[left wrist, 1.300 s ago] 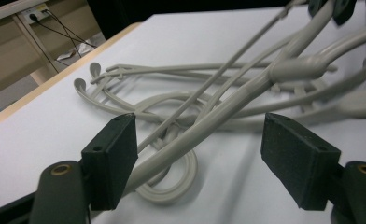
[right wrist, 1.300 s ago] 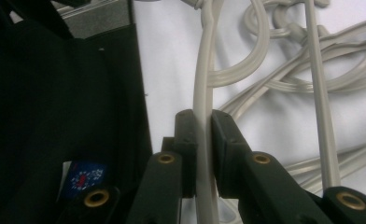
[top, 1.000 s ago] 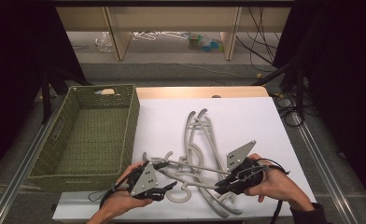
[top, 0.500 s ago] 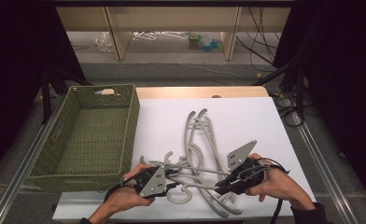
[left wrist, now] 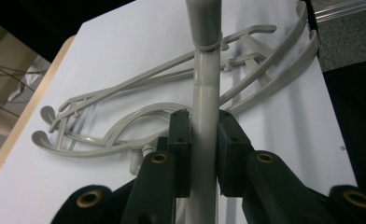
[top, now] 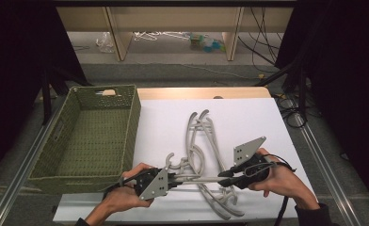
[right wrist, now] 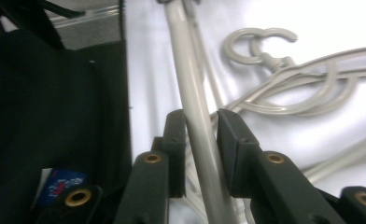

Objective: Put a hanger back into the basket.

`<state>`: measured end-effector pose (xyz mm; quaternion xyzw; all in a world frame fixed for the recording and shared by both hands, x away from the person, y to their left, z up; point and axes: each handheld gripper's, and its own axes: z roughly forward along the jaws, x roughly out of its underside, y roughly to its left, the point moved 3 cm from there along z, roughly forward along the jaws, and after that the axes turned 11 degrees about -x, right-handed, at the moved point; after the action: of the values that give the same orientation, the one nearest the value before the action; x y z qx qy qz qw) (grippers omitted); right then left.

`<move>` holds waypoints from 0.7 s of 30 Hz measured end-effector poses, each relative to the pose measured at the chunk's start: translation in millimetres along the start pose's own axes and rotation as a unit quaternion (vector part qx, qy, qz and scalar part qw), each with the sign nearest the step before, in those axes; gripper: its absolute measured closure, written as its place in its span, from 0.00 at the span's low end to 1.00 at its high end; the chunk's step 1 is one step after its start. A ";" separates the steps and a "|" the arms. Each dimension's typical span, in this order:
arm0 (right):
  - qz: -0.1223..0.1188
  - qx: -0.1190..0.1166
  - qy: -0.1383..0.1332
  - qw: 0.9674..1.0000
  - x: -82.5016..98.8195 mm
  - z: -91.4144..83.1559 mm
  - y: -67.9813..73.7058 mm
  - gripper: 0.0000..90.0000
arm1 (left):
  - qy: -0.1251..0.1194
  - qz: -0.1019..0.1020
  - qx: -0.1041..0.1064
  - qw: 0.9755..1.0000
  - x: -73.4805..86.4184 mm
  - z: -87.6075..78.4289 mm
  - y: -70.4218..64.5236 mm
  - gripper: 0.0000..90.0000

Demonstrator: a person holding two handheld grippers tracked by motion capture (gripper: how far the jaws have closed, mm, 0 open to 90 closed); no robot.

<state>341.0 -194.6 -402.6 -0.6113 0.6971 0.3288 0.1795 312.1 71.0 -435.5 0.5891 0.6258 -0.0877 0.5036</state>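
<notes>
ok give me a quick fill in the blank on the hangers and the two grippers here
1. Both grippers grip the same grey ____ of a hanger.
2. The left gripper has its pads pressed ____ on it.
3. The green basket sits to the ____ of the hanger pile in the high view.
4. The right gripper has just been ____ its jaws slightly.

Missing words: bar; shut; left; opening

high view overhead, gripper views close, sharing hangers

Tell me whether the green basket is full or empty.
Empty. The high view looks down into the green basket and shows only its bare woven floor; the grey hangers all lie outside it on the white table.
</notes>
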 end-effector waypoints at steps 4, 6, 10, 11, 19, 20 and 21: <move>0.011 0.053 -0.027 0.998 -5.0 -5.3 -6.5 0.67 | 0.018 -0.045 -0.007 0.999 -4.6 -0.6 3.5 0.88; 0.024 0.087 -0.053 0.994 -8.2 -10.6 -9.6 0.56 | 0.034 -0.064 -0.014 0.997 -2.6 -1.9 7.8 0.88; 0.043 0.158 -0.131 0.978 -17.2 -29.4 -12.3 0.45 | 0.049 -0.112 -0.020 0.992 0.6 -3.7 14.4 0.88; 0.043 0.158 -0.131 0.978 -17.2 -29.4 -12.3 0.45 | 0.051 -0.131 -0.022 0.990 0.8 -4.3 16.2 0.88; 0.066 0.178 -0.178 0.966 -20.3 -21.6 7.6 0.36 | 0.060 -0.260 -0.050 0.962 3.1 -21.6 40.8 0.88; 0.066 0.178 -0.178 0.966 -20.3 -21.6 7.6 0.36 | 0.060 -0.260 -0.050 0.962 3.1 -21.6 40.8 0.88; 0.072 0.174 -0.172 0.967 -18.5 -16.8 9.3 0.36 | 0.062 -0.260 -0.049 0.962 3.4 -24.6 43.7 0.88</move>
<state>338.0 -192.0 -376.2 -0.4528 0.7445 0.3152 0.3760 335.9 103.2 -405.2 0.3850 0.7909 -0.1477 0.4523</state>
